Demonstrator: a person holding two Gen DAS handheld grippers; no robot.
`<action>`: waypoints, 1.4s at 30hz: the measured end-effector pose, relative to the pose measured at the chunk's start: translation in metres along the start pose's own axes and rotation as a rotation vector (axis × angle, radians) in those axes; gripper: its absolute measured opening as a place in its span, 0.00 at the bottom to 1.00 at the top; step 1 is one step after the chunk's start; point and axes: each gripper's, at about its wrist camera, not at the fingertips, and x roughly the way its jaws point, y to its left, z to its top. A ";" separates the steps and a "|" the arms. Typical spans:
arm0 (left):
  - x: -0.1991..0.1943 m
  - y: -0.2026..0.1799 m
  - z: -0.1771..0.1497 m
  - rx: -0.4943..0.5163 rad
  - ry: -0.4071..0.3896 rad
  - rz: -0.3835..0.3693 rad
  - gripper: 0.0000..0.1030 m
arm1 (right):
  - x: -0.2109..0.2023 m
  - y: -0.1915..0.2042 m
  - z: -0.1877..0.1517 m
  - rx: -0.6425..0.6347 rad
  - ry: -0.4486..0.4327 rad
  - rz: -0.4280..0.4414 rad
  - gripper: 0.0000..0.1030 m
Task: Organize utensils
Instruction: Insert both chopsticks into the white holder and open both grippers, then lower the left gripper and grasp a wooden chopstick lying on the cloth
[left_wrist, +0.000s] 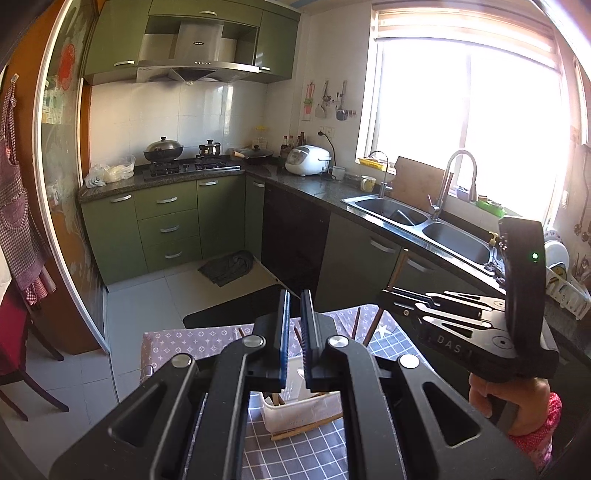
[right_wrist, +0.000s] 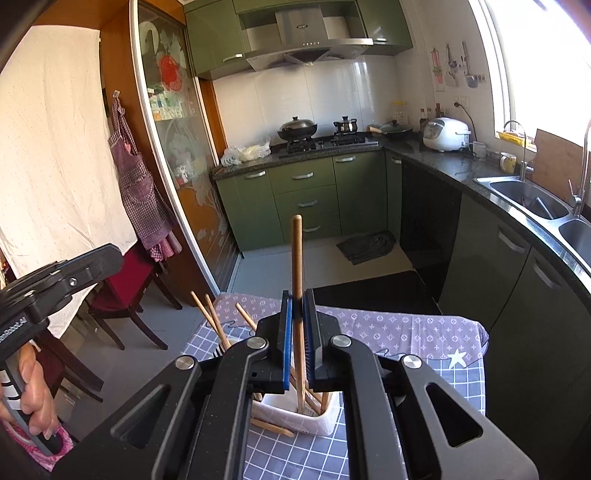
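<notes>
A: Your right tool (right_wrist: 298, 328) is clenched on a wooden chopstick (right_wrist: 297, 266). It stands upright between the pads, its lower end down in the white holder (right_wrist: 325, 417) on the bench (right_wrist: 424, 332).

B: And your left tool (left_wrist: 294, 332)?

A: Clamped together on nothing, above that same holder (left_wrist: 295, 413). Only the right wrist view shows more chopsticks (right_wrist: 212, 317) leaning out; only the left shows your right hand (left_wrist: 517, 402).
</notes>
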 end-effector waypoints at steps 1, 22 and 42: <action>-0.001 -0.001 -0.004 0.007 0.006 -0.001 0.06 | 0.004 0.000 -0.002 -0.006 0.020 -0.004 0.12; 0.136 -0.153 -0.185 0.784 0.456 -0.519 0.14 | -0.117 -0.078 -0.100 0.136 -0.014 -0.026 0.34; 0.219 -0.168 -0.203 0.829 0.623 -0.594 0.11 | -0.088 -0.138 -0.130 0.211 0.081 0.029 0.36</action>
